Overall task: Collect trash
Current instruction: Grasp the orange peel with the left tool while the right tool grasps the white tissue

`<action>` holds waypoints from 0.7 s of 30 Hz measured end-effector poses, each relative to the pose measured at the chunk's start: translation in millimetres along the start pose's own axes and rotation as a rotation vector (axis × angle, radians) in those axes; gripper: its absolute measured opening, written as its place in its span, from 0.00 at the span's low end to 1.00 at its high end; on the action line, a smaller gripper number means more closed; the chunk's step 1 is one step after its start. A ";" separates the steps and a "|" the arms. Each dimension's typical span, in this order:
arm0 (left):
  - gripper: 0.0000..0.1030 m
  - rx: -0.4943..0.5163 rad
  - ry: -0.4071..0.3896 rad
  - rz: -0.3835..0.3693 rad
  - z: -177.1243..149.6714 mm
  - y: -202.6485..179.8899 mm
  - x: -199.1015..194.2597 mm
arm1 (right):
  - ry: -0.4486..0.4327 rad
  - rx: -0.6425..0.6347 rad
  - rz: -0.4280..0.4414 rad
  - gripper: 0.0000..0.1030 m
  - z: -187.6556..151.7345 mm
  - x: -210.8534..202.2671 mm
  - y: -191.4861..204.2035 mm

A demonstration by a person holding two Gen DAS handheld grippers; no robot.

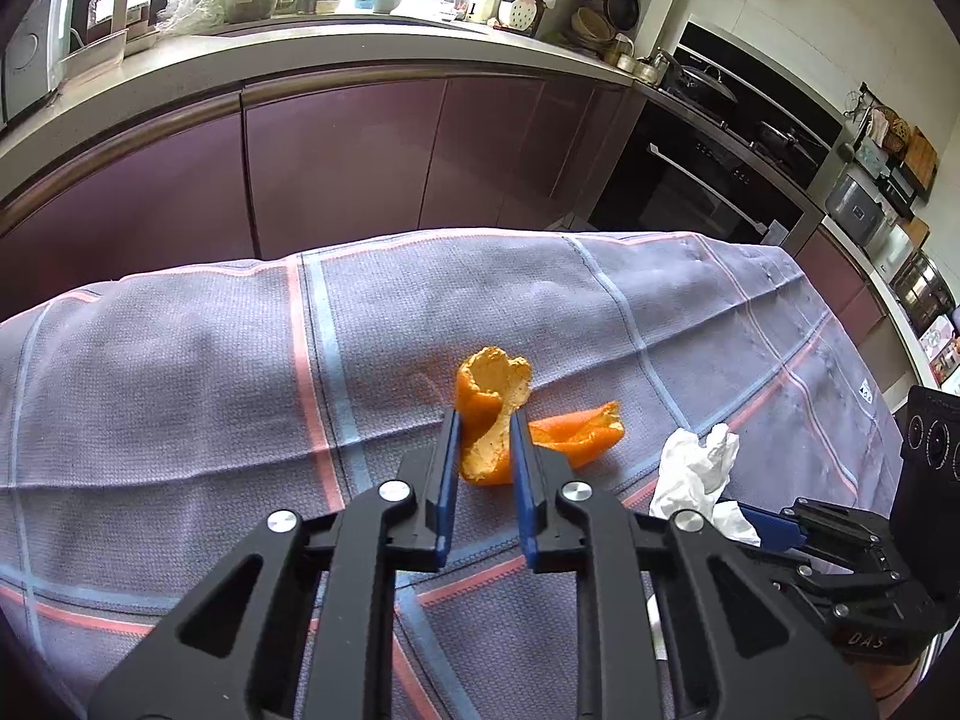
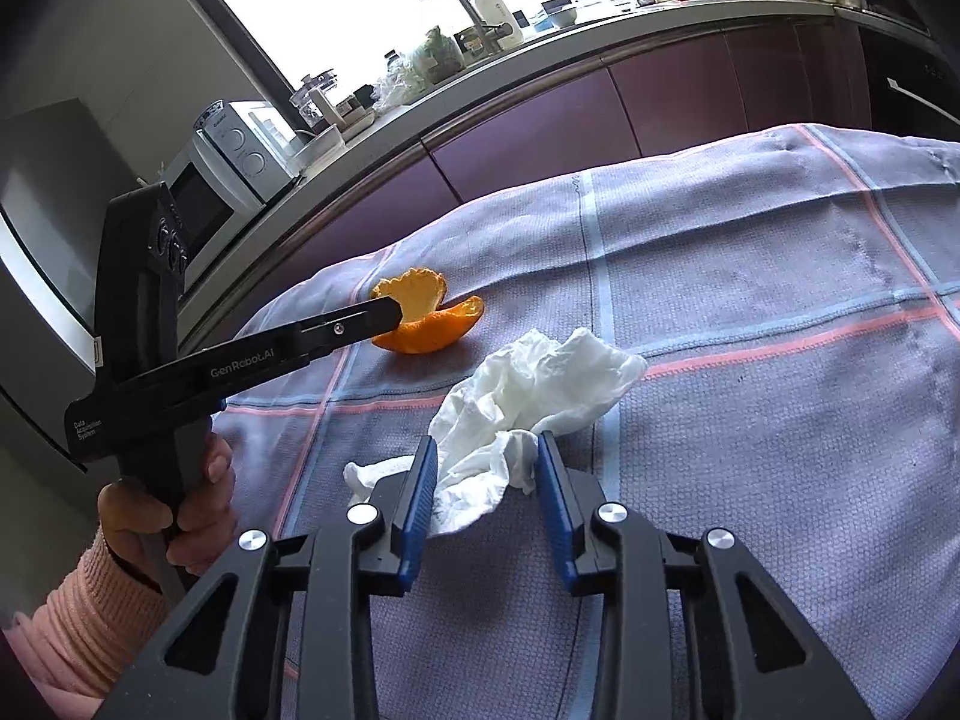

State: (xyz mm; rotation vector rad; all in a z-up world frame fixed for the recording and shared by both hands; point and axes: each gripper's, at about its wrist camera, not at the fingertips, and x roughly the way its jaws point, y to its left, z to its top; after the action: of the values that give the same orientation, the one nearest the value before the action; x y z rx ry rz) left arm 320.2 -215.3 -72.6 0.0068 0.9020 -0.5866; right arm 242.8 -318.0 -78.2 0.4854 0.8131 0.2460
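Orange peel (image 1: 489, 420) pinched in left tool (image 1: 485, 420); crumpled tissue (image 2: 528, 396) pinched in right tool (image 2: 487, 450).

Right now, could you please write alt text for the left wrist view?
The left gripper pinches a curled orange peel on a purple checked tablecloth. To its right, the right gripper reaches a crumpled white tissue; purple kitchen cabinets stand behind.

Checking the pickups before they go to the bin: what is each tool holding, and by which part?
The left tool pinches the orange peel by its upright curled strip. The right tool closes on the near crumpled end of the white tissue.
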 end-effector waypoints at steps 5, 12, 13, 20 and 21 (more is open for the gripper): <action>0.07 0.015 0.016 0.005 -11.1 -3.8 1.0 | -0.005 -0.011 0.006 0.12 -1.4 -0.8 2.7; 0.07 -0.005 -0.011 -0.007 -17.9 1.4 -20.4 | -0.039 -0.006 0.033 0.07 -3.2 -9.8 3.0; 0.07 -0.004 -0.018 -0.008 -18.8 2.0 -24.7 | -0.045 -0.006 0.037 0.07 -3.8 -11.9 2.7; 0.07 -0.025 -0.049 -0.011 -30.7 13.3 -55.9 | -0.071 -0.014 0.063 0.07 -6.9 -25.3 6.2; 0.07 -0.030 -0.054 -0.009 -33.8 15.7 -60.7 | -0.075 -0.016 0.069 0.07 -8.0 -28.0 6.3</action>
State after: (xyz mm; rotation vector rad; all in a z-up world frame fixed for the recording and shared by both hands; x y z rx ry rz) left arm 274.1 -164.7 -52.7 -0.0396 0.8590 -0.5796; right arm 218.0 -321.0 -62.0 0.5054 0.7218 0.2965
